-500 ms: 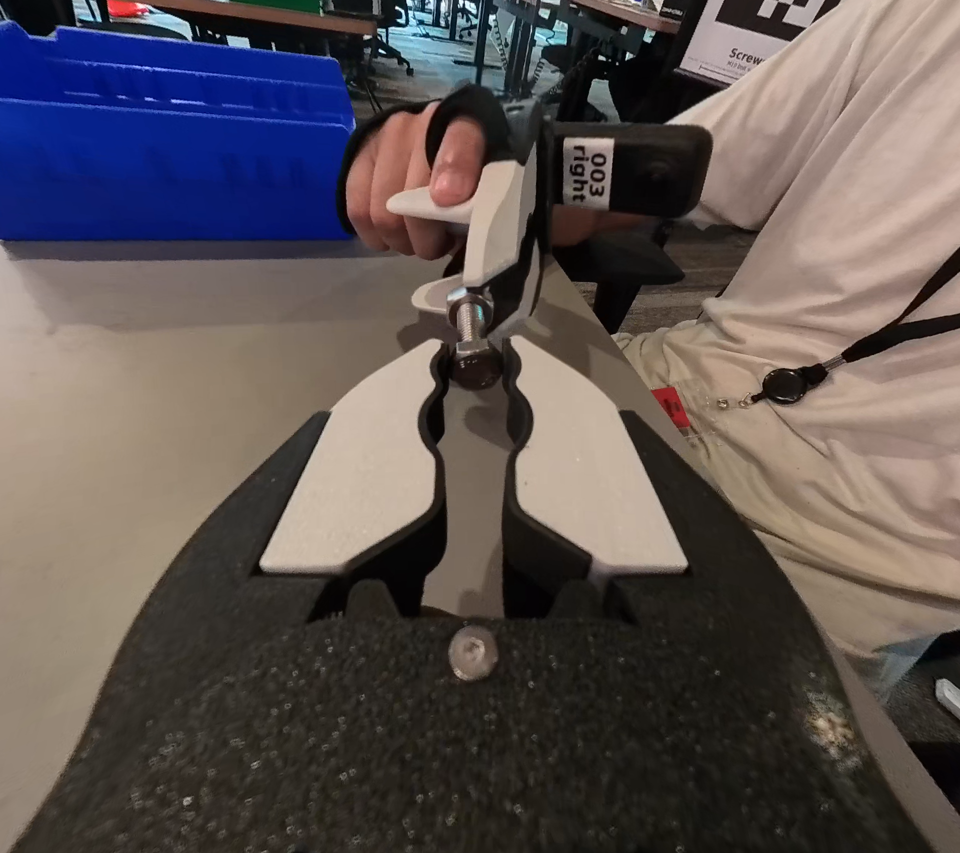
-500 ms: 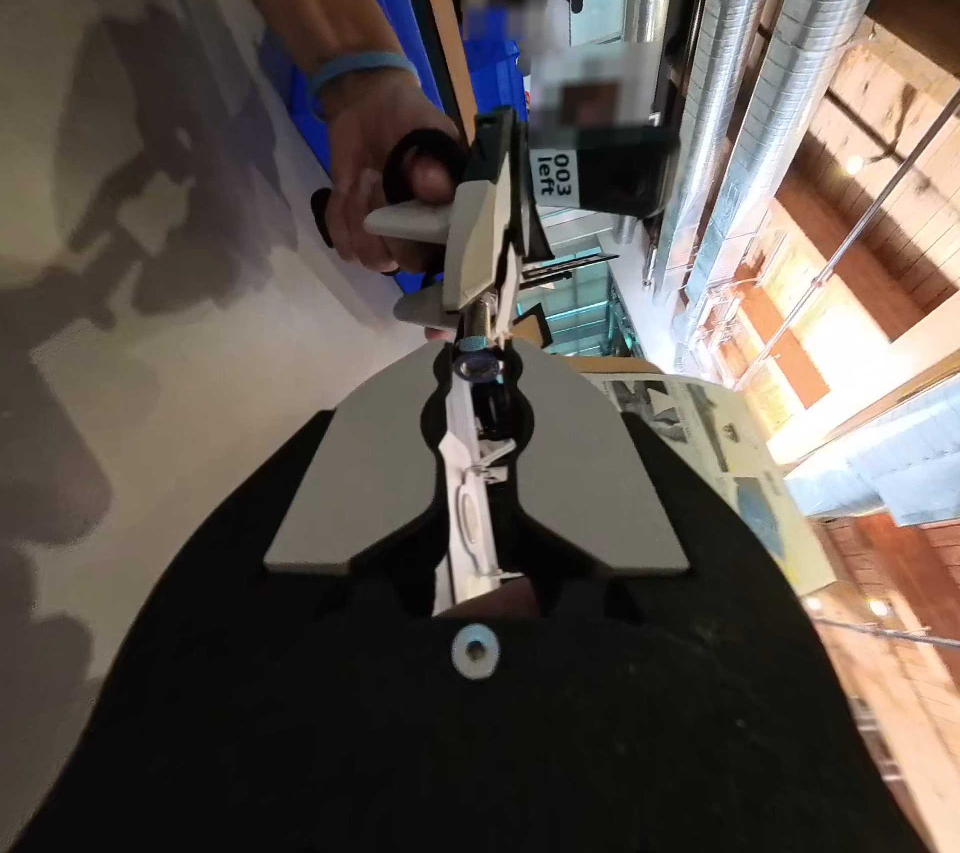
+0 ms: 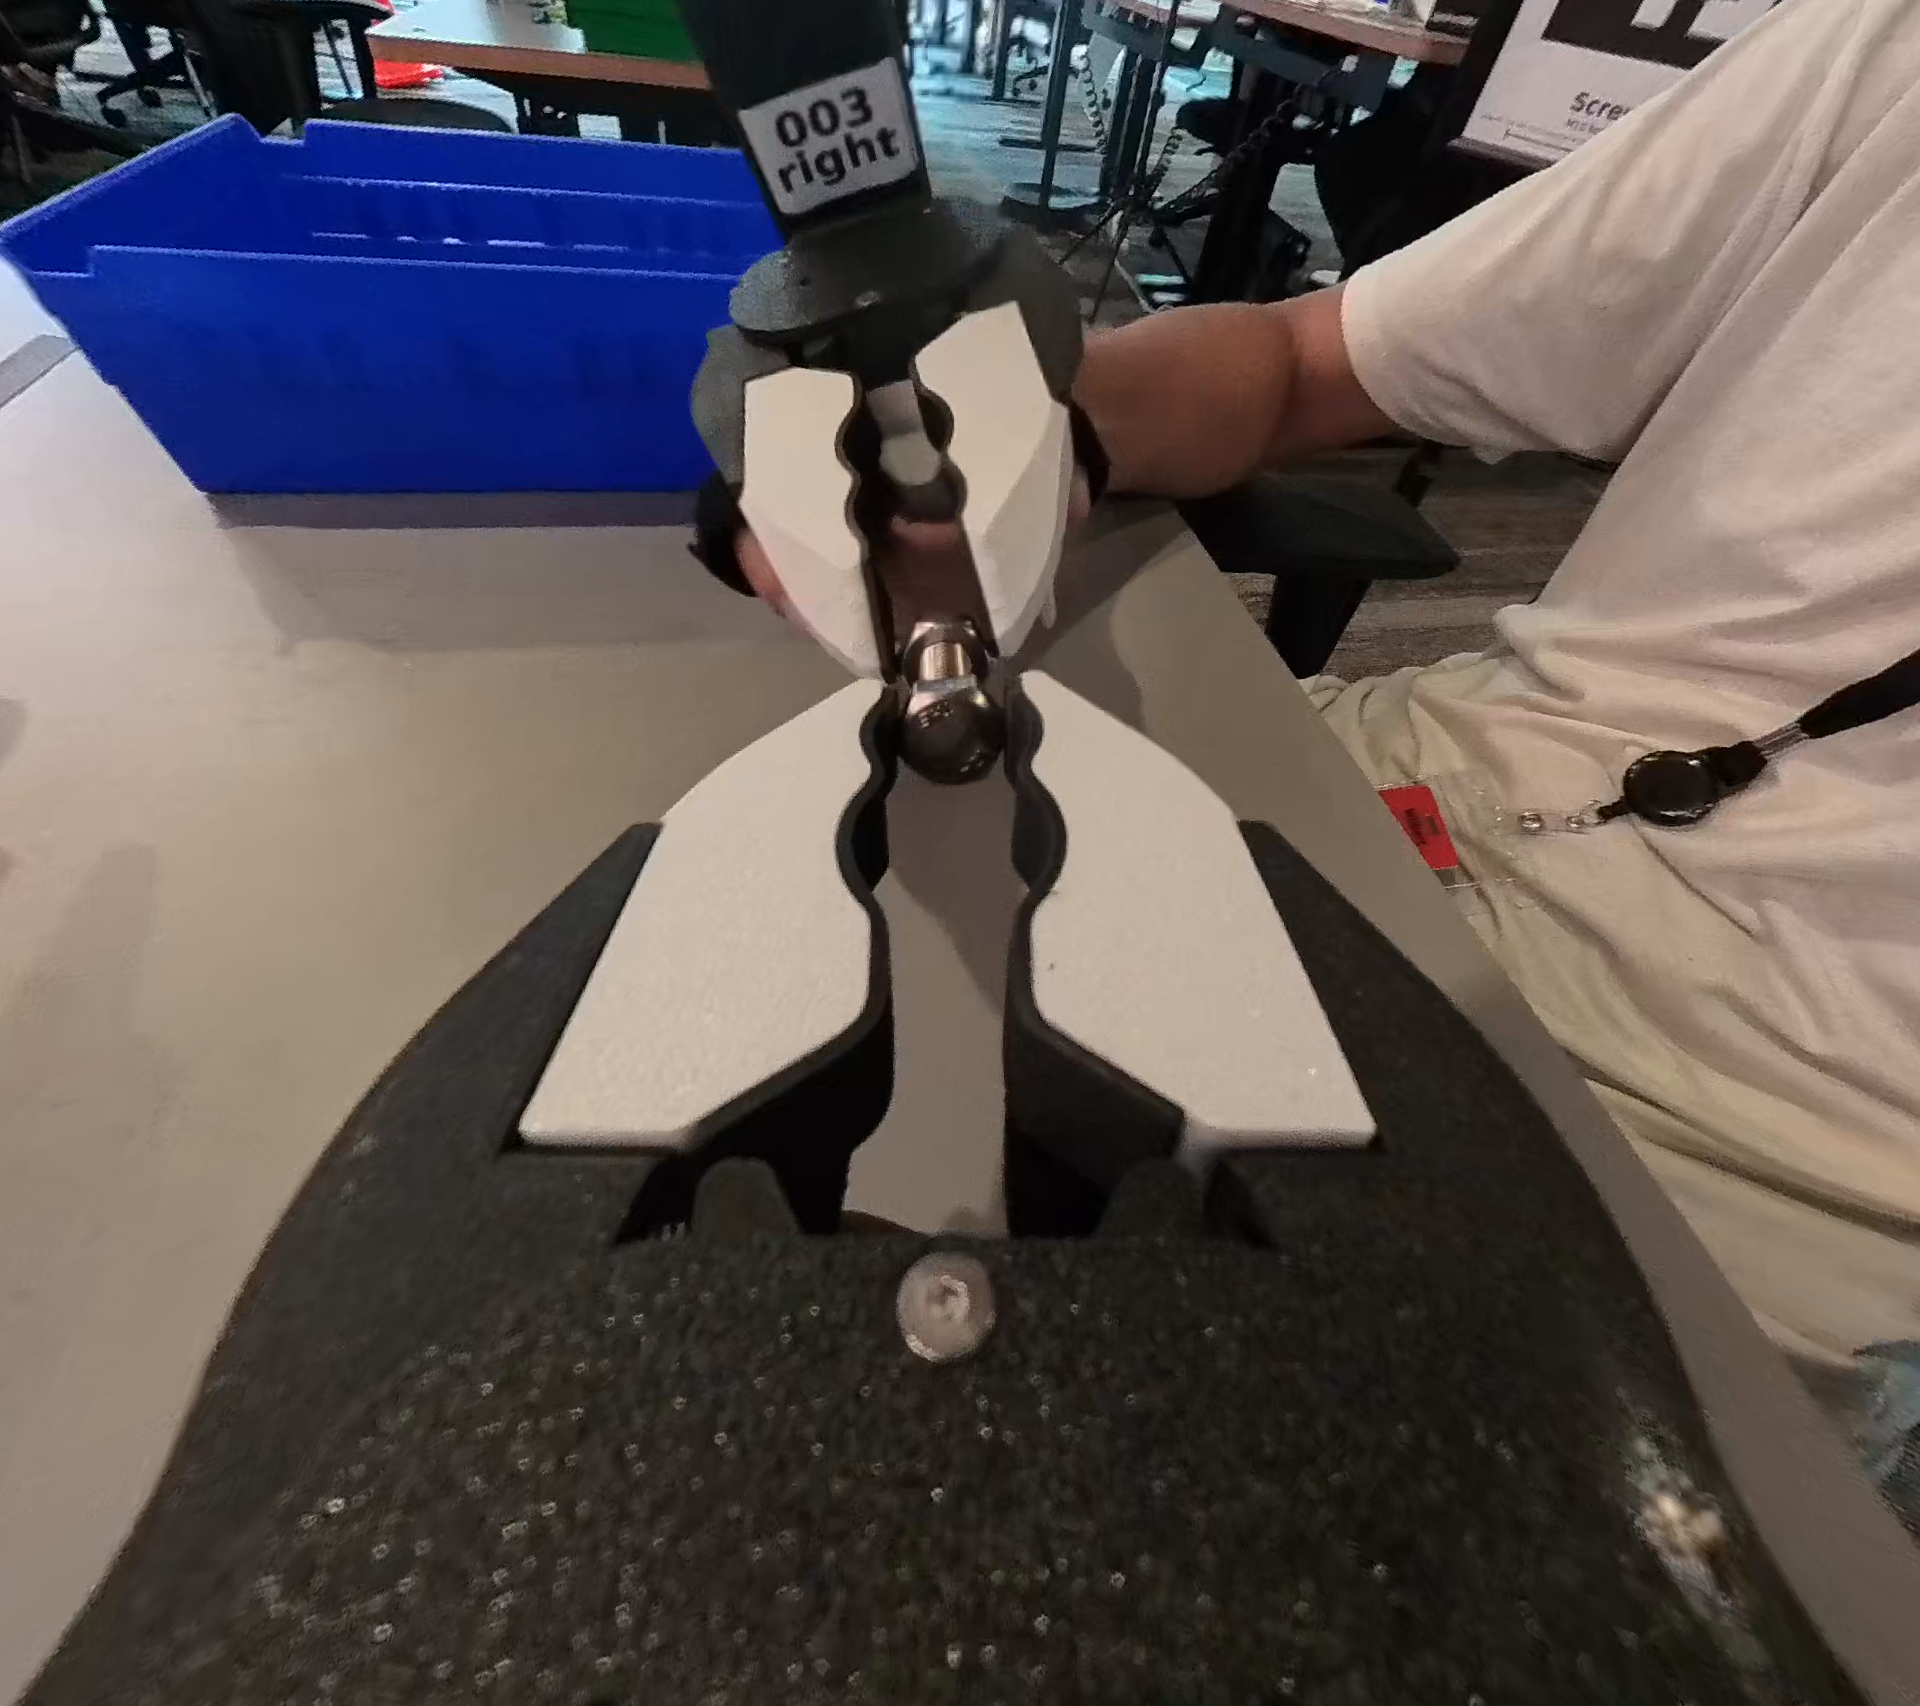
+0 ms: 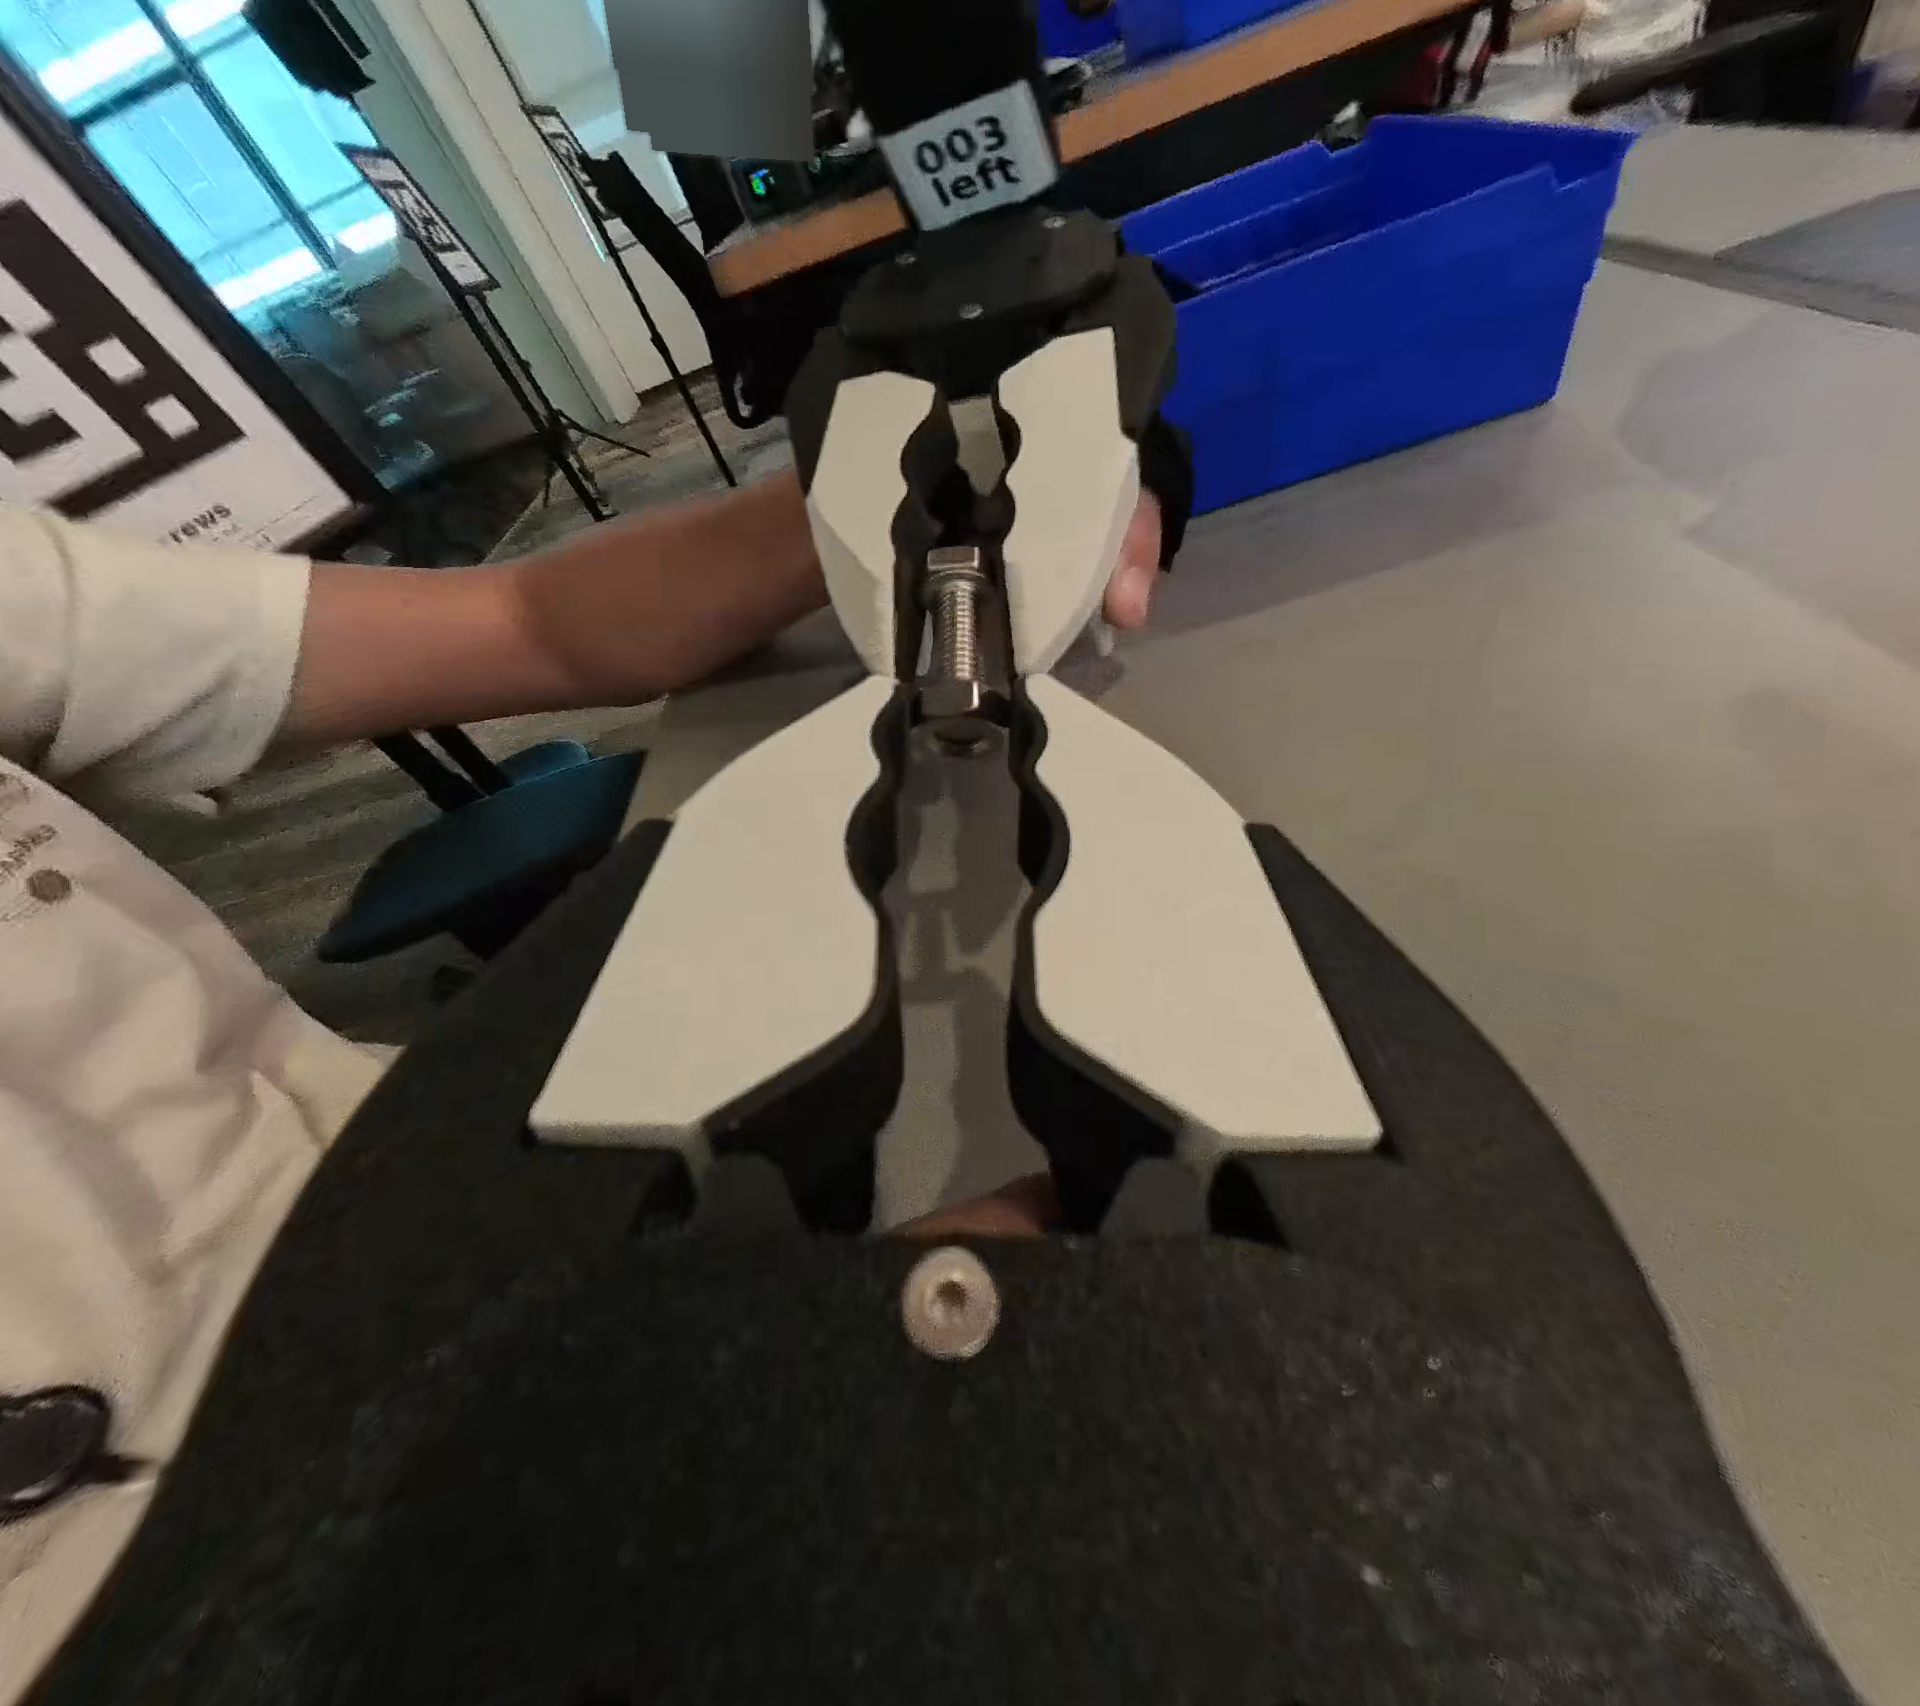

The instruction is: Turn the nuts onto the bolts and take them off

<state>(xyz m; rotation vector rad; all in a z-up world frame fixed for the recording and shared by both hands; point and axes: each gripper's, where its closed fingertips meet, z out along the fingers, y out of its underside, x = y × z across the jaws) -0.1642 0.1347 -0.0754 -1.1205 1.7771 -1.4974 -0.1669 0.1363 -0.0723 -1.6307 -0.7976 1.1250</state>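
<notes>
A steel bolt lies level between my two grippers, which face each other tip to tip above the grey table. My left gripper is shut on the bolt's head. My right gripper stands upright and is shut on the nut on the thread. In the right wrist view my right gripper clamps the nut, and the bolt's threaded shaft runs back between the fingers of the left gripper to the bolt's head.
A blue bin stands on the table behind the grippers; it also shows in the right wrist view. The person's white-shirted torso is close at the table edge. Desks, chairs and a marker board stand beyond. My left and right fingertips are right by each other.
My right gripper has rolled about a quarter turn around the bolt's axis, from lying on its side to upright, with the nut in it. My left gripper has kept hold of the bolt.
</notes>
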